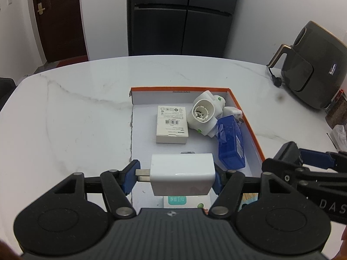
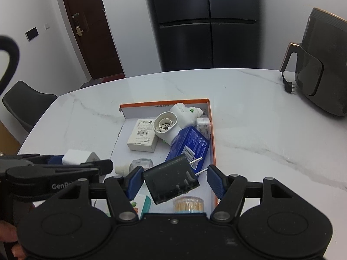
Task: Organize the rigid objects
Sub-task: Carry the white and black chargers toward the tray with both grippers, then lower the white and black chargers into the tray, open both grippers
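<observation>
My left gripper (image 1: 175, 175) is shut on a white plug charger (image 1: 182, 173); its prongs point left against the left pad. It hangs low over the near end of an orange-rimmed cardboard box (image 1: 245, 117). My right gripper (image 2: 175, 177) is shut on a black charger (image 2: 169, 182), held tilted between the left pad and a prong tip on the right pad, above the box's (image 2: 213, 143) near right corner. Inside the box lie a white carton (image 1: 172, 123), a white multi-socket adapter (image 1: 203, 114), a blue box (image 1: 231, 145) and a small white charger (image 2: 203, 125).
The box sits on a white marble table (image 1: 76, 108). A dark air fryer (image 1: 310, 73) with its cord stands at the back right. A toothpick jar (image 2: 188, 203), a small glass bottle (image 2: 142, 163) and a teal-and-white carton (image 2: 143, 203) lie at the box's near end. A black chair (image 2: 23, 106) stands at the left.
</observation>
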Motion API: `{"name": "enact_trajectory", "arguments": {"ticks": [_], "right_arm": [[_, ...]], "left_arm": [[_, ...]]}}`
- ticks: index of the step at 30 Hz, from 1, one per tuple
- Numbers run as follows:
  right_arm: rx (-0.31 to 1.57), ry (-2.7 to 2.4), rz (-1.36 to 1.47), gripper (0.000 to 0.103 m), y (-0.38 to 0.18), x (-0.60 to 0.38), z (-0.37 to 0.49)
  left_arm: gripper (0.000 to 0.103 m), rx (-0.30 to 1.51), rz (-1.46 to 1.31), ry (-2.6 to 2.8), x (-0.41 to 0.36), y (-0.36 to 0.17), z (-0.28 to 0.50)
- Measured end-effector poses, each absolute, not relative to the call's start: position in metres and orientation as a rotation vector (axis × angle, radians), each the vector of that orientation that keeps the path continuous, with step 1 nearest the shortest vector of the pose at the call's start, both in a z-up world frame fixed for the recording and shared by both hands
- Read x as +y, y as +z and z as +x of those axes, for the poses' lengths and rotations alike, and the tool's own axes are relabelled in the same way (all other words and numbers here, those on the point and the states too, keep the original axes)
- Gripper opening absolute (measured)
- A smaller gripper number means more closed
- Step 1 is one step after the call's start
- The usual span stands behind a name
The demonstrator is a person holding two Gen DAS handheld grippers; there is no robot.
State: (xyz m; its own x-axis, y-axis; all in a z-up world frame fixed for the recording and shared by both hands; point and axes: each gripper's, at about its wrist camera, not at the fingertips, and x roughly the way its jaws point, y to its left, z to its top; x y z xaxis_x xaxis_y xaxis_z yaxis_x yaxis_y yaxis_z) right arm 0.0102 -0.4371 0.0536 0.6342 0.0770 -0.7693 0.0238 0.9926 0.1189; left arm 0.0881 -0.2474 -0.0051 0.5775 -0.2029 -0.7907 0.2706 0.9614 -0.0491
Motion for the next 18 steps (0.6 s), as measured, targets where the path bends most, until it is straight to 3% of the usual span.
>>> {"name": "enact_trajectory", "arguments": {"ticks": [18], "right_arm": [[0.867,0.051,0.108,0.077,0.058,-0.441,0.053]], "left_arm": [[0.066,0.929,0.084,-0.284,-0.257,-0.012,0.106]]}}
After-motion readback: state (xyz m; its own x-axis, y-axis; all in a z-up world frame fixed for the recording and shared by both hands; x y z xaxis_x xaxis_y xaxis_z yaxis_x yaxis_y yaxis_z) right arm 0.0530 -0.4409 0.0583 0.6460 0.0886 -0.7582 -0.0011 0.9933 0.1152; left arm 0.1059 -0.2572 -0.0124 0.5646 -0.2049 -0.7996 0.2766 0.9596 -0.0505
